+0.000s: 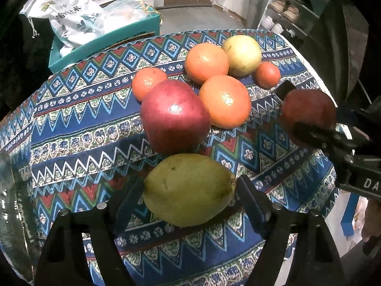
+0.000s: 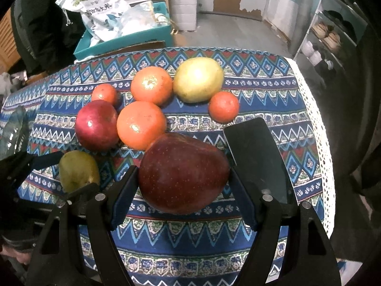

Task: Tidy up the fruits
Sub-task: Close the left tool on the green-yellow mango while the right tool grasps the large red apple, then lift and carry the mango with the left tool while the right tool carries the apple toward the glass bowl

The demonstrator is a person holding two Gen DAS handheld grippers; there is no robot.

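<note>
Left gripper closed on a green pear, pads touching both ends; pear's long axis runs crosswise between the fingers, stem end toward the right finger. Right gripper clamped on a dark red apple, pads against its flanks; apple lies tilted, broad end toward the right finger, narrow end toward the camera. Both fruits sit low over the patterned tablecloth; contact with the cloth unclear. Black phone lies flat just right of the held apple, partly under the right finger. Just beyond the grippers, a cluster: second red apple, two large oranges touching, a yellow-green pear behind them, and small tangerines at either flank. Beyond the table edge, teal box with a printed rice bag; a shelf rack far right.
</note>
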